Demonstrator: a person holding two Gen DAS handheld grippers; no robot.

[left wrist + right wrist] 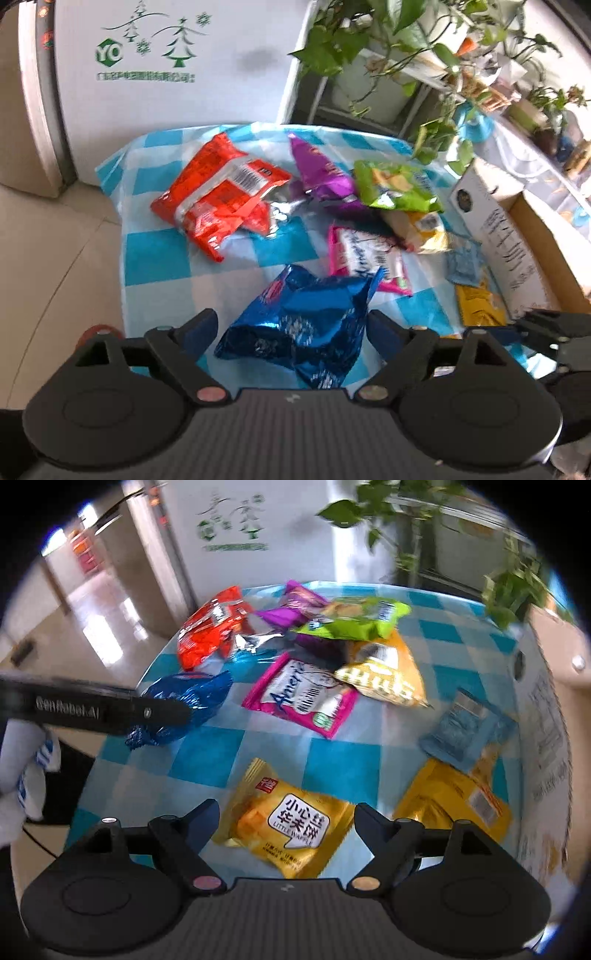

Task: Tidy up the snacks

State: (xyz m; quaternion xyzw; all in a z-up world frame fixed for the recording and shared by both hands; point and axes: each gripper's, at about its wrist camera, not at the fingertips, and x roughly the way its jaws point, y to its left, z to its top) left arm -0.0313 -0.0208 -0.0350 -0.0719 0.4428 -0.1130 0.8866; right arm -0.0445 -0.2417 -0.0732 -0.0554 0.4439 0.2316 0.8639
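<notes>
Your left gripper [291,332] hangs over the near edge of a small table draped in a blue-and-white checked plastic cloth [159,258]. Its jaws stand wide, one on each side of a crinkled shiny blue foil snack bag [303,325]; the pads do not appear to press on it, so nothing is held.

Your right gripper [286,823] is likewise wide open and empty, with a yellow Little Waffle packet [291,827] lying flat between its fingers.

Further back on the cloth, the rest of the snacks lie in a loose heap:
- an orange-red wrapper [218,195] at the left
- a purple bag [321,173]
- a green crisp bag [395,184]
- a pink-edged white packet [365,258]
- a yellow striped popcorn-style bag [384,672]
- a small pale blue sachet [461,727]
- a plain gold pouch [454,801] near the right edge

An open white cardboard box [498,236] stands just beside the table on your right, likely the destination.

Risks from here:
- The blue foil is puffy and slick, so closing on its bulge could squirt it off the near edge.
- The flat waffle packet may slide rather than lift, or the pads may snag the loose cloth and drag its neighbours.
- Your two grippers work close together, so crossing towards the box could make them collide.
</notes>
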